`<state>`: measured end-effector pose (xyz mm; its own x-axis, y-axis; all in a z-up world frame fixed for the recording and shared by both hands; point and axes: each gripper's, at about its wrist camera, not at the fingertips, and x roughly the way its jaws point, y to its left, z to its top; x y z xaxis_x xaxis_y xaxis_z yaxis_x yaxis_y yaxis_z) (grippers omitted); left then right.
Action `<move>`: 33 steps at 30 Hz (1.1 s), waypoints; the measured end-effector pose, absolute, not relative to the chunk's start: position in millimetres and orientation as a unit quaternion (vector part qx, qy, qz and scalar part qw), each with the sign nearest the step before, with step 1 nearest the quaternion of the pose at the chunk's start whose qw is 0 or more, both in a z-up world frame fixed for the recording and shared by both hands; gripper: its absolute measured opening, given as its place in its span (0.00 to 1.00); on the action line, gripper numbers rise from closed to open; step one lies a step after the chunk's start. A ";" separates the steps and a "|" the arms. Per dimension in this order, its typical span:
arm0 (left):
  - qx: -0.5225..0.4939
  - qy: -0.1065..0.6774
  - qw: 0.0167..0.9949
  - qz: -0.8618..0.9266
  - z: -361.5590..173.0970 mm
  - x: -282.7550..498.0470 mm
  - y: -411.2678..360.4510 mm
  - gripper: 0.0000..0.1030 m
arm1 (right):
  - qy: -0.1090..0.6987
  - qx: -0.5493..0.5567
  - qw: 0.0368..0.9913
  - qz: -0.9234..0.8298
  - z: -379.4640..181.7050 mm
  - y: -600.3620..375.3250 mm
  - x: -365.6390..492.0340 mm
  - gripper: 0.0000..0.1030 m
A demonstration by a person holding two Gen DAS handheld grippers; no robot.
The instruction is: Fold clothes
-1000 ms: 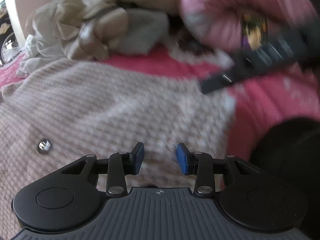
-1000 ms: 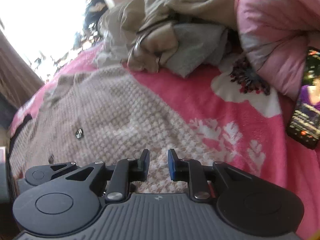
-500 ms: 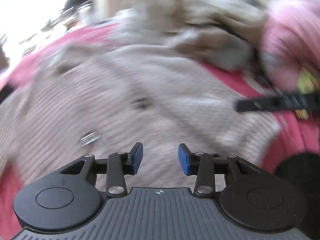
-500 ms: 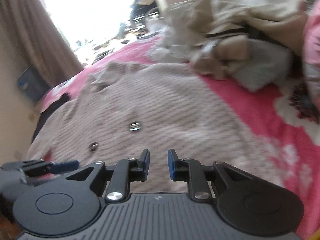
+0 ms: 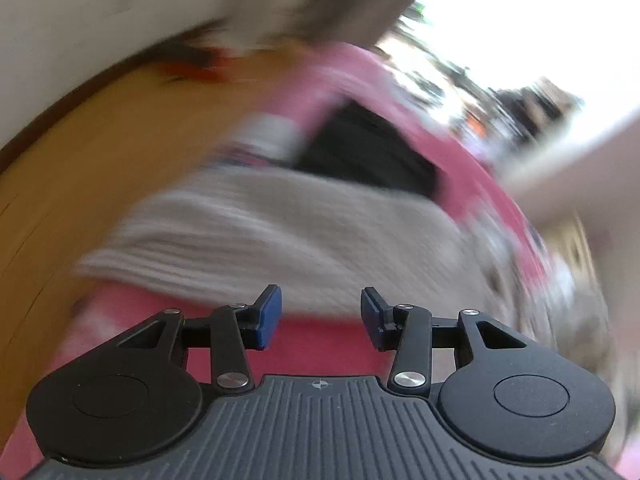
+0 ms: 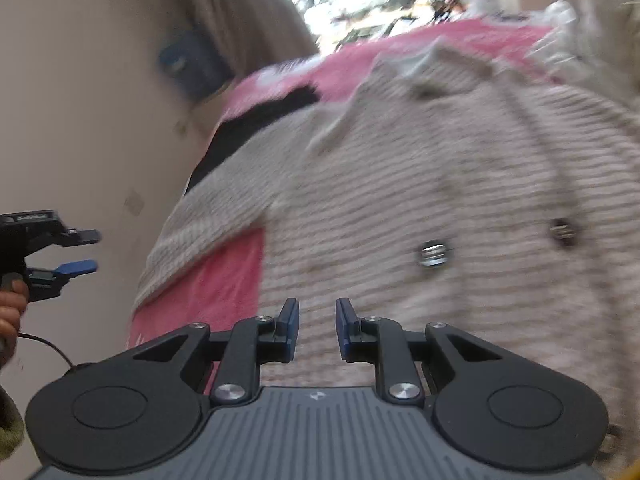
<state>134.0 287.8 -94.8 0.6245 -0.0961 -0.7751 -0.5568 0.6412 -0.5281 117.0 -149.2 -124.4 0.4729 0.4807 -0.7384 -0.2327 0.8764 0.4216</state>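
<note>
A beige knit cardigan with metal buttons lies spread on the pink bedspread. Its sleeve runs down towards the bed's left edge. My right gripper hovers over the cardigan's lower part, with a narrow gap between its jaws and nothing in it. My left gripper, held in a hand, hangs off the bed's left side beyond the sleeve. In the blurred left wrist view, the left gripper points at the sleeve; its jaws are opening and hold nothing.
A black garment lies on the bed beyond the sleeve. A heap of pale clothes sits at the far right. A cream wall stands left of the bed, above a wooden floor. A person's forearm crosses the right side.
Both views have swung left, from the clothes heap and pink pillow to the cardigan's sleeve and the bed's edge. The left gripper has rolled and its jaws stand wider.
</note>
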 end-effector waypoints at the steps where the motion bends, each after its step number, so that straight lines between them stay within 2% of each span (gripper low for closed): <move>1: -0.433 0.404 0.790 0.158 -105.4 126.8 310.2 0.44 | 0.476 0.130 0.842 0.218 -131.7 -139.5 122.3 0.21; 5: -0.552 0.381 0.713 0.204 -158.5 95.1 372.0 0.44 | 0.511 0.124 0.821 0.223 -163.0 -107.5 139.3 0.21; 11: -0.676 0.367 0.598 0.225 -242.3 64.3 400.7 0.44 | 0.541 0.135 0.805 0.204 -187.1 -92.0 150.8 0.21; 16: -0.732 0.338 0.553 0.210 -283.3 66.1 407.0 0.51 | 0.546 0.144 0.801 0.200 -188.6 -93.2 151.4 0.21; 21: -0.760 0.302 0.529 0.225 -302.7 76.2 411.9 0.49 | 0.547 0.147 0.801 0.194 -189.6 -92.3 153.9 0.21; 22: -0.761 0.293 0.529 0.236 -301.9 75.7 412.2 0.41 | 0.547 0.147 0.801 0.193 -189.1 -92.0 154.3 0.21; 24: -0.753 0.278 0.540 0.253 -293.8 76.0 412.6 0.33 | 0.547 0.148 0.801 0.192 -188.0 -92.0 154.4 0.21; 25: -0.743 0.275 0.550 0.263 -286.9 77.3 412.0 0.23 | 0.547 0.150 0.801 0.191 -187.5 -92.4 154.4 0.21; 28: -0.706 0.262 0.598 0.274 -254.7 80.5 409.4 0.12 | 0.545 0.162 0.801 0.189 -185.3 -95.3 154.4 0.21; 33: -0.649 0.217 0.684 0.252 -174.8 83.6 389.8 0.10 | 0.506 0.241 0.805 0.195 -172.6 -119.9 145.4 0.24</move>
